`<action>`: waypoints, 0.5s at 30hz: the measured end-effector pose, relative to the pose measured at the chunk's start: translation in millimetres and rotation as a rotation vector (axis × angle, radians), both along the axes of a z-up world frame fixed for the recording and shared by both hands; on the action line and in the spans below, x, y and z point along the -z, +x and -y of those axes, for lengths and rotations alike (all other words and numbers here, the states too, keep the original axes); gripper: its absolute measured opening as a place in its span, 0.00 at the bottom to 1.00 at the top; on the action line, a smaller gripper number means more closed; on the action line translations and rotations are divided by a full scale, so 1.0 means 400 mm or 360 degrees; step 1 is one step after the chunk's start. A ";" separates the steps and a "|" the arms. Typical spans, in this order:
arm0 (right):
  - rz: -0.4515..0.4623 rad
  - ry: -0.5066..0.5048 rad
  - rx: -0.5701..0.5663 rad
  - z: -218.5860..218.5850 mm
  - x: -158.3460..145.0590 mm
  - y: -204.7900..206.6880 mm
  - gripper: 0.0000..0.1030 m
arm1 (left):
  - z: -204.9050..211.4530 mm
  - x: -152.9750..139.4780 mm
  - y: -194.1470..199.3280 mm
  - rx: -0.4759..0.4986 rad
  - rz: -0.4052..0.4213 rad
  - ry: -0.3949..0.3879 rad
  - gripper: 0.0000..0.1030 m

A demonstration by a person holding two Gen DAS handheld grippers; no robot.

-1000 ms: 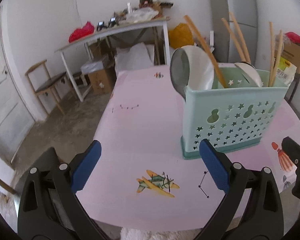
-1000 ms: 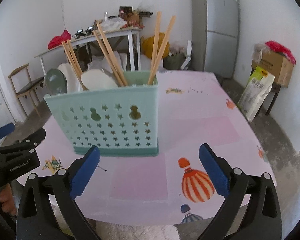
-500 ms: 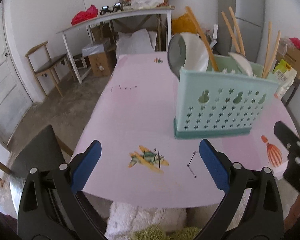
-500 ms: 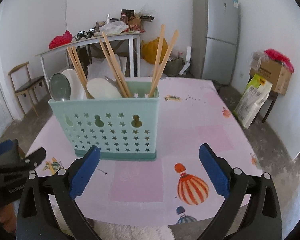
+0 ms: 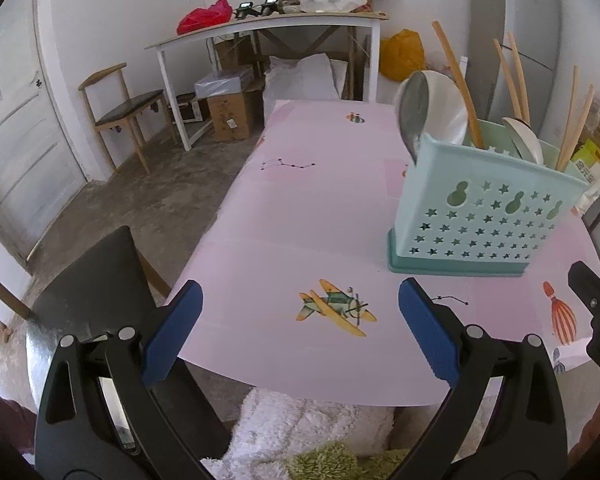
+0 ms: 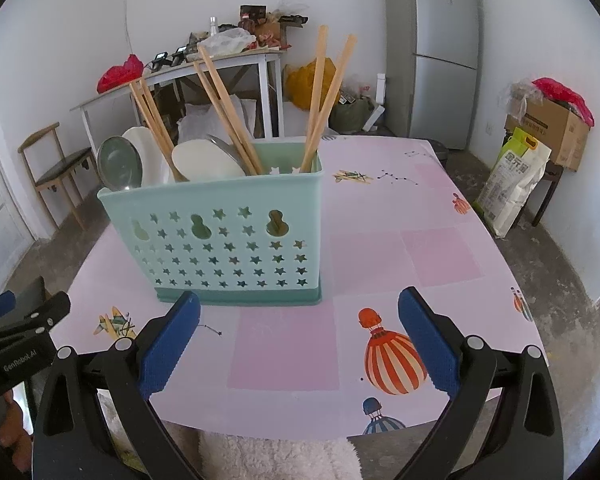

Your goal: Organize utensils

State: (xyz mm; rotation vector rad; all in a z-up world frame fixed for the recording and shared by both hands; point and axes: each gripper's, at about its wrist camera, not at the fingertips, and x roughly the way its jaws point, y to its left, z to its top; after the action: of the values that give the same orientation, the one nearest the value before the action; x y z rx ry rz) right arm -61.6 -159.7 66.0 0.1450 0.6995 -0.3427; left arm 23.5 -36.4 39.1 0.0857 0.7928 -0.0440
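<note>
Both grippers, left (image 5: 300, 332) and right (image 6: 299, 332), have backed off with fingers wide and empty; the caddy (image 6: 228, 240) stands mid-surface (image 6: 380, 248) holding chopsticks (image 6: 324, 96) and spoons (image 6: 120, 164), so sorting looks done.

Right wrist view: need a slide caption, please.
Open right gripper faces a green holder of chopsticks and spoons on the pink table.

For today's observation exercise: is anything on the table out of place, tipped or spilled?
Nothing stands out. The caddy stands upright on the table, with chopsticks and spoons inside it. No utensils lie loose. Both grippers, left and right, are open and empty.
</note>
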 end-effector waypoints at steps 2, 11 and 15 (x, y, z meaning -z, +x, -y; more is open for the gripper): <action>-0.0007 -0.0012 0.0004 -0.004 -0.002 -0.001 0.94 | -0.007 0.001 -0.002 -0.0013 0.0000 0.0003 0.92; -0.0043 -0.0077 0.0051 -0.012 -0.008 -0.004 0.94 | -0.020 0.001 -0.007 -0.0030 -0.0005 -0.0008 0.92; -0.0055 -0.0077 0.0053 -0.008 -0.007 -0.003 0.94 | -0.016 0.001 -0.004 -0.0020 -0.0002 0.0013 0.92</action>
State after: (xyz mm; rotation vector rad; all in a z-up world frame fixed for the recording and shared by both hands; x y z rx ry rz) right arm -62.8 -156.3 68.8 0.1049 0.7226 -0.3943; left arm 21.7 -29.9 38.9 0.0883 0.7950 -0.0290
